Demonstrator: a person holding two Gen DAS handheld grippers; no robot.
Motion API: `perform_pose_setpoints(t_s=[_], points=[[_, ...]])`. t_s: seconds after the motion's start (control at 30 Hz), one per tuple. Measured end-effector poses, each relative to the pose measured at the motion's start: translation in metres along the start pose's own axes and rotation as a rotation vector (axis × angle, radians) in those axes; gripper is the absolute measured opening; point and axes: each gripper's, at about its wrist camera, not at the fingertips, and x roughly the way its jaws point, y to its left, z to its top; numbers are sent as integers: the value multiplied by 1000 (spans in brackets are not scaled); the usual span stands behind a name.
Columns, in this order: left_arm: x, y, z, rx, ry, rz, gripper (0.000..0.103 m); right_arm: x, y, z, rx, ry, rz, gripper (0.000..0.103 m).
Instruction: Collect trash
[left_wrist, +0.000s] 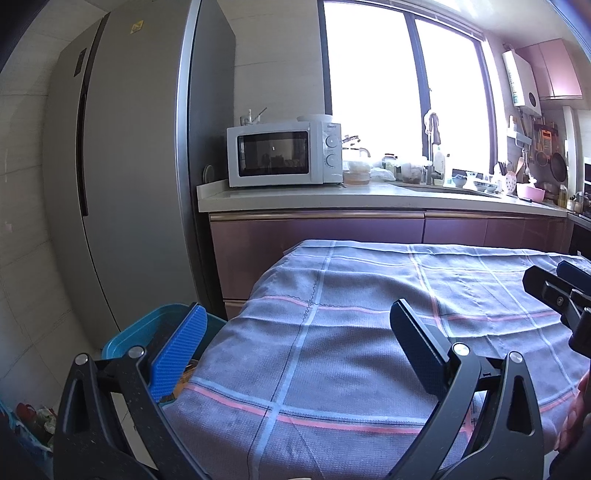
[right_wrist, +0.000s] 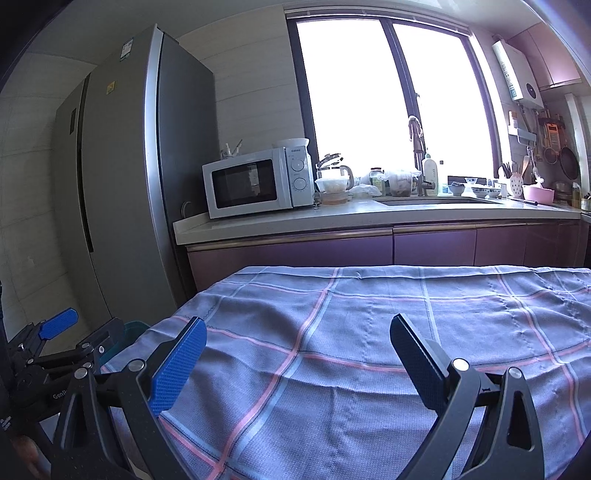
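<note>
Two grippers hang over a cloth-covered table, and both stand spread wide with nothing between their fingers.

From the left wrist camera, the left gripper (left_wrist: 295, 347) hovers above the near left corner of the checked tablecloth (left_wrist: 369, 332). Just off that corner, lower than the table top and to the left, sits a teal bin (left_wrist: 147, 325); its rim shows behind the blue pad (left_wrist: 177, 354) of the left finger, and something brownish lies inside, though I cannot tell what. No loose trash shows anywhere on the cloth. The right gripper (left_wrist: 554, 295) pokes in at the far right edge of this view. Beyond the table are a microwave (left_wrist: 280, 155) on the counter and a tall fridge (left_wrist: 129, 166).

From the right wrist camera, the right gripper (right_wrist: 295, 350) is released too, over the middle of the cloth, which lies bare out to its far edge. The left gripper shows low on the left, and behind it a sliver of the teal bin peeks out at the table's left corner.

I judge that the bin is the only task object in sight, and it lies left of and below both grippers, with the left gripper clearly nearer. Any trash left to collect must be outside these views.
</note>
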Motion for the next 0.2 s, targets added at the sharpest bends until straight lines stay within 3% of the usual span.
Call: perform_pose_setpoints(t_s=[0.2], points=[[54, -18, 7, 33, 202, -84, 98, 9, -37, -4, 37, 97, -62, 96]])
